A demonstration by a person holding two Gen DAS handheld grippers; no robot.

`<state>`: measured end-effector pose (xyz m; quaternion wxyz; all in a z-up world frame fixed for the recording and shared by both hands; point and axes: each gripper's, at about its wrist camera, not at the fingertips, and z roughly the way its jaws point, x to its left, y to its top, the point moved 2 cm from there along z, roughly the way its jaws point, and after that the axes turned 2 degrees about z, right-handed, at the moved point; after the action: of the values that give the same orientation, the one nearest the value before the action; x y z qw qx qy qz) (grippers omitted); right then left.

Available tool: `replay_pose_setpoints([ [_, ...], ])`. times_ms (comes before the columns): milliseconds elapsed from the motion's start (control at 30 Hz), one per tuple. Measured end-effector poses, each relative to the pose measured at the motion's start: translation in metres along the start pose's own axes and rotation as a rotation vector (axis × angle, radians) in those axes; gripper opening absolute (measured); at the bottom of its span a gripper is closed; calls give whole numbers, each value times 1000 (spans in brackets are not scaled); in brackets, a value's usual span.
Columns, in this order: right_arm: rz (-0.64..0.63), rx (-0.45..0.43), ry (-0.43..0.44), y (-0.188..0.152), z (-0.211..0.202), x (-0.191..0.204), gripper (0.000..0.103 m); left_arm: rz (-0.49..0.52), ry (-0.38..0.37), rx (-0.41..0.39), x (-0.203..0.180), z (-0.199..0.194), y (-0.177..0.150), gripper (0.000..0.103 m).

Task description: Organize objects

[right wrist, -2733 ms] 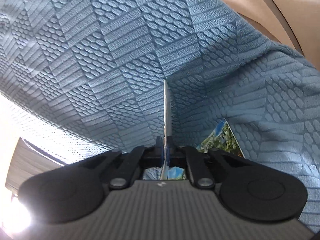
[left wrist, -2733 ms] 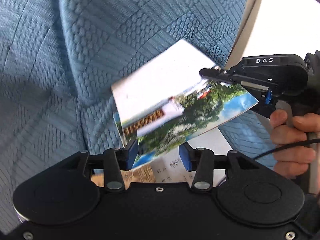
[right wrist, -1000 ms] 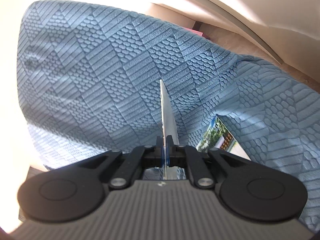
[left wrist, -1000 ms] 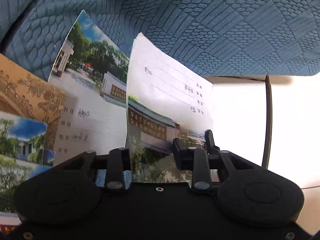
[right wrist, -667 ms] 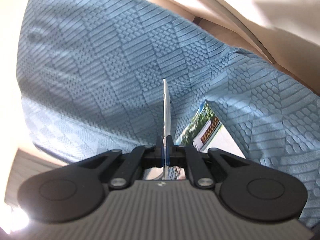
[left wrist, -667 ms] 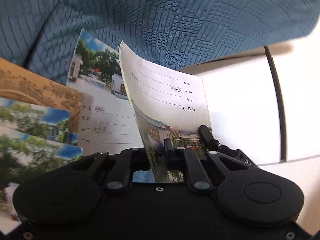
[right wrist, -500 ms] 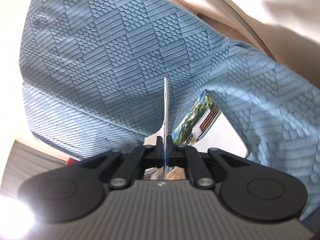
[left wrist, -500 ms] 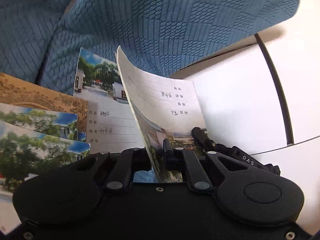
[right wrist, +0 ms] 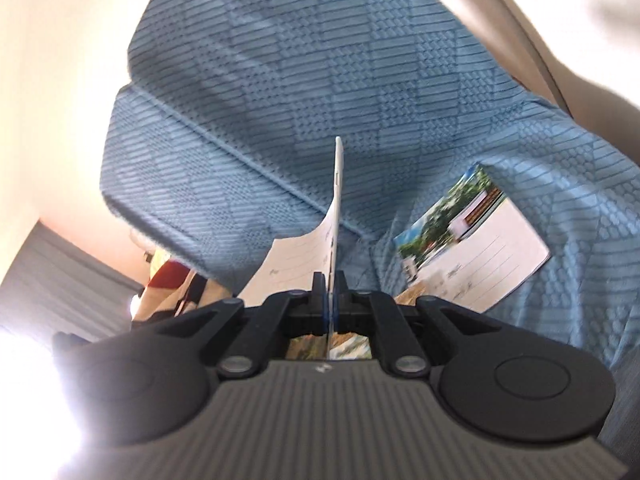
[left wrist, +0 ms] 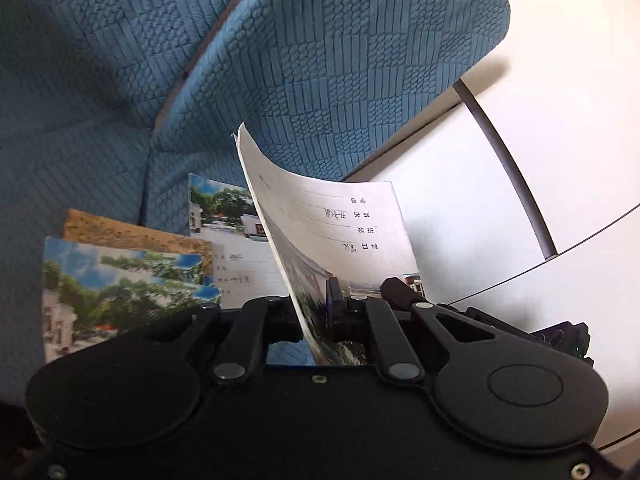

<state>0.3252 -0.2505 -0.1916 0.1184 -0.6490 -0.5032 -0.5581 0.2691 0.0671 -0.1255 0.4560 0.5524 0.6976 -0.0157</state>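
Observation:
A thin notebook (left wrist: pixel 332 224) with a white ruled cover and a photo strip stands on edge, bowed, held from two sides. My left gripper (left wrist: pixel 316 308) is shut on its lower edge. My right gripper (right wrist: pixel 330 296) is shut on the same notebook (right wrist: pixel 338 184), seen edge-on in the right wrist view. The right gripper's tip (left wrist: pixel 394 292) shows behind the page in the left wrist view. Below lie other notebooks on the blue sofa: a photo-cover one (left wrist: pixel 120 284), a brown one (left wrist: pixel 136 236) and a ruled one (left wrist: pixel 236 240). The ruled one (right wrist: pixel 480 248) also shows from the right.
The blue quilted sofa cover (left wrist: pixel 320 60) fills the background, seat cushion and backrest. White floor (left wrist: pixel 560 140) with a dark strip (left wrist: pixel 504 168) lies to the right. Something red (right wrist: pixel 164 276) shows under the cushion edge at the left of the right wrist view.
The left jaws closed on the notebook. Both grippers then rose with it, and the notebooks on the sofa dropped lower in view.

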Motion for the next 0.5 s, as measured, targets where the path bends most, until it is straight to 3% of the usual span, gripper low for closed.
replay_pose_setpoints([
  [167, -5, 29, 27, -18, -3, 23, 5, 2, 42, -21, 8, -34, -6, 9],
  [500, -119, 106, 0, -50, 9, 61, 6, 12, 107, -52, 24, -82, -13, 9],
])
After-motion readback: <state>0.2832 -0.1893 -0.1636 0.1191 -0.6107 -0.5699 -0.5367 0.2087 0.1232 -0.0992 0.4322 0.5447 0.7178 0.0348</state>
